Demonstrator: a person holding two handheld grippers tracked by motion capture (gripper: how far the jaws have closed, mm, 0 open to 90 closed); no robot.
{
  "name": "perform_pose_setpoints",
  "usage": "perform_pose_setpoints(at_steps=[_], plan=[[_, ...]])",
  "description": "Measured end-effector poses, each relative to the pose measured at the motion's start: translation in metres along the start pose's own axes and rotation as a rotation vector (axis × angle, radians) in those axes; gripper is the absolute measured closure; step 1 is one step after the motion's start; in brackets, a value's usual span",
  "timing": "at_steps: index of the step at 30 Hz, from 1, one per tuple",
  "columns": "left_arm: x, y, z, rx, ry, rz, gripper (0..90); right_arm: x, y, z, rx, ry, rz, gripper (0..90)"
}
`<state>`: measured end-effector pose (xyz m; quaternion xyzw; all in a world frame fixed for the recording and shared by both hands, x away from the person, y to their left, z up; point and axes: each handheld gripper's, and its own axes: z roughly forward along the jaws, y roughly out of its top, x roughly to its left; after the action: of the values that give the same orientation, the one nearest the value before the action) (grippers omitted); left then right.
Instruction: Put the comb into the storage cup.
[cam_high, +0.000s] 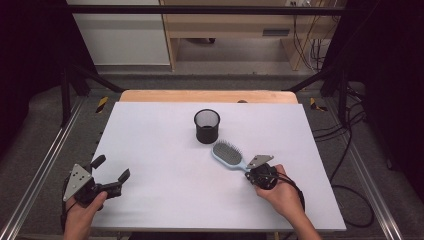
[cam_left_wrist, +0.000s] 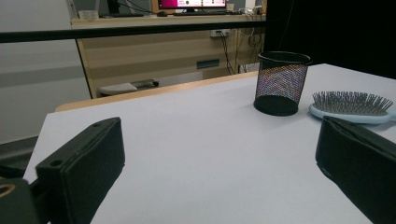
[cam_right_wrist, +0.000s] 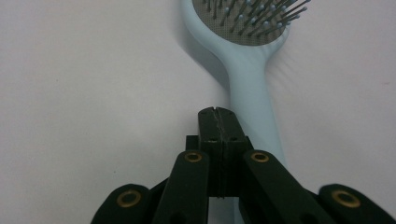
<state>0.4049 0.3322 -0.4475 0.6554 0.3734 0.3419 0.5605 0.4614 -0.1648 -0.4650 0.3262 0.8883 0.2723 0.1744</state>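
Right hand-held gripper (cam_high: 256, 170), high view: it sits at the near right of the desk (cam_high: 150, 200), carried by the person's right hand (cam_high: 285, 197). In the right gripper view the two black jaws stand fully together, pad against pad, with nothing visibly between them; the closed tip (cam_right_wrist: 218, 116) lies over or just beside the handle of the hairbrush (cam_right_wrist: 250, 88), to the handle's left in that view. Whether the tip touches the handle cannot be told.

Hairbrush (cam_high: 228, 154): a pale blue paddle brush lying flat on the desk, bristles up. Its long axis runs from the handle end, next to the right hand-held gripper, toward about 10 o'clock, where the bristled head lies. The head ends just short of the mesh cup (cam_high: 207, 126), which stands upright at roughly 11 o'clock from the gripper, near the middle of the desk and apart from the brush.

Left hand-held gripper (cam_high: 107, 172): it rests at the near left of the desk, held by the left hand (cam_high: 82, 212), jaws spread wide and empty. From it the cup (cam_left_wrist: 282, 83) and the brush head (cam_left_wrist: 351, 106) lie off toward 2 o'clock, well apart.

Judgement: the right hand is by far the nearer to the brush. A grasp appears to call for the jaws to open first and then straddle the handle across its width.
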Motion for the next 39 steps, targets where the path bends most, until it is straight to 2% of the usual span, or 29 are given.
perform_pose_setpoints(at_steps=[12, 22, 26, 28, 33, 39], plan=[[0.000, 0.000, 0.000, 0.000, 0.000, 0.001, 1.3, 0.001, 0.000, -0.001, 0.000, 0.003, -0.005, 90.0], [0.000, 0.000, 0.000, 0.001, 0.001, 0.003, 1.3, 0.003, 0.005, -0.015, -0.056, 0.036, 0.000, 87.0], [0.000, 0.000, 0.000, 0.002, -0.002, 0.004, 1.3, -0.001, 0.008, -0.020, -0.074, 0.036, 0.007, 80.4], [0.000, 0.000, 0.000, 0.003, -0.003, 0.005, 1.3, -0.004, 0.009, -0.021, -0.077, 0.037, 0.013, 74.2], [0.000, 0.000, 0.001, 0.004, -0.003, 0.007, 1.3, -0.012, 0.014, -0.024, -0.083, 0.032, 0.055, 50.7], [-0.001, 0.000, 0.001, 0.005, -0.007, 0.009, 1.3, -0.019, 0.022, -0.023, -0.078, 0.039, 0.082, 28.4]])
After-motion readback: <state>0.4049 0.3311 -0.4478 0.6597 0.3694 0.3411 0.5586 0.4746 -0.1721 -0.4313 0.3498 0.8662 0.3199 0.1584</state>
